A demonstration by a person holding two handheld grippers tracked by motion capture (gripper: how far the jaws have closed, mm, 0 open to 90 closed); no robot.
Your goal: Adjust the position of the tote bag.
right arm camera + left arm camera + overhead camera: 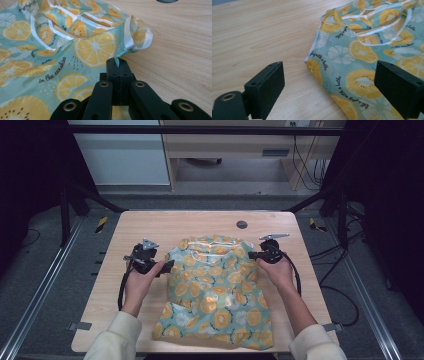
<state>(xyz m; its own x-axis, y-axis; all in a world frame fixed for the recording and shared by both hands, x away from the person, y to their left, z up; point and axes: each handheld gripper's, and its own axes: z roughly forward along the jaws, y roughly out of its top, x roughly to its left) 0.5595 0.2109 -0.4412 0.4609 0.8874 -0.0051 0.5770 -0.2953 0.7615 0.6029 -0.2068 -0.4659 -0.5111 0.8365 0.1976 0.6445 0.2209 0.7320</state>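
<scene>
Nearest me, in the right gripper view, my right gripper (117, 65) has its jaws pressed together on a pinch of the fruit-print bag (75, 57) at its edge, just below the white-trimmed corner loop (138, 37); a sliver of teal cloth sticks up between the pads. In the left gripper view my left gripper (329, 82) stands wide apart with nothing held; one pad hangs over bare wood, the other over the bag's side edge, so the hem lies between them but untouched. From the high view the bag (215, 290) lies flat across the middle of the wooden table (150, 227), handles toward the far side, a dark round plug (242, 224) beyond it.

Risks as I judge them — the right-hand bite is thin, so a pull could slip the slick fabric out; closing the left jaws from here might catch a single layer, or miss the hem and scrape the table; lifting on one side alone would drag and skew the bag — possibly bunching the handles underneath.
</scene>
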